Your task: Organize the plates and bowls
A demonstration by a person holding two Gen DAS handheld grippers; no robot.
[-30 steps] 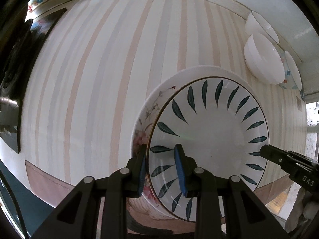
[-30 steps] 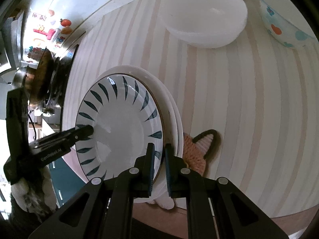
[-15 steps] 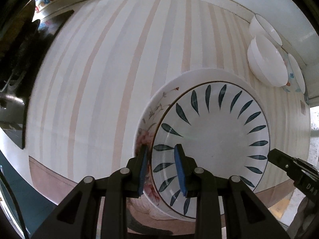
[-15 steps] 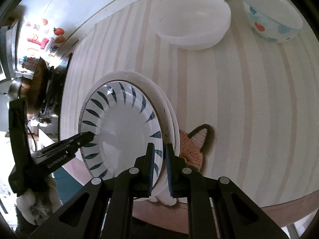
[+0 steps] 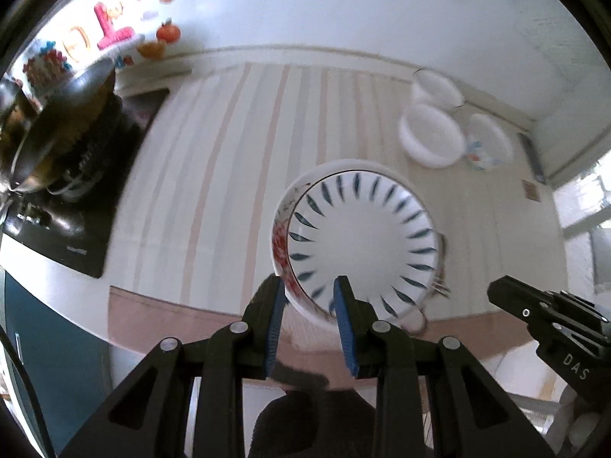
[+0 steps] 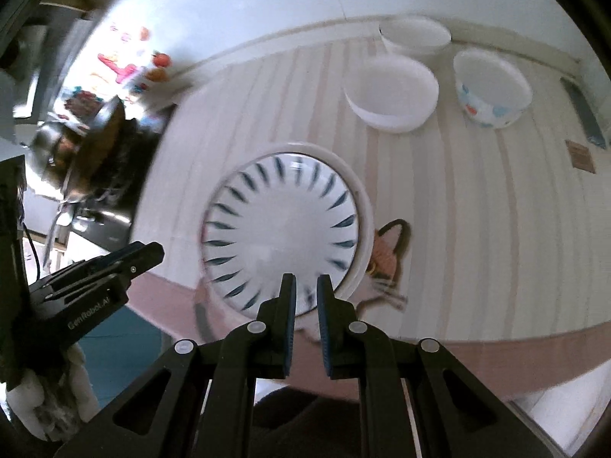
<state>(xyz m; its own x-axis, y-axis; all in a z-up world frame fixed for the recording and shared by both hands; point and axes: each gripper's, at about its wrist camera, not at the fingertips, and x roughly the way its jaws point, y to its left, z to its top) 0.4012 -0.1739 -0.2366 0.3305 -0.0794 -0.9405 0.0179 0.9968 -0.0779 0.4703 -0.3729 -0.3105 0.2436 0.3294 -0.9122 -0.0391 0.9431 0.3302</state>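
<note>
Two stacked plates (image 5: 362,236); leaf-patterned on top

White letters "DAS" are printed on the black body of the right gripper (image 5: 550,320), seen at the left wrist view's lower right. "GenRobot.AI" is printed in white on the left gripper (image 6: 95,282), at the right wrist view's lower left. Wall stickers are too blurred to read.

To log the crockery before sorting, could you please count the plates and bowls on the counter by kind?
Plates: 2, leaf-pattern plate on floral plate
White bowls: 2, rear white bowl and front white bowl
Spotted bowl: 1
Total: 5
</note>
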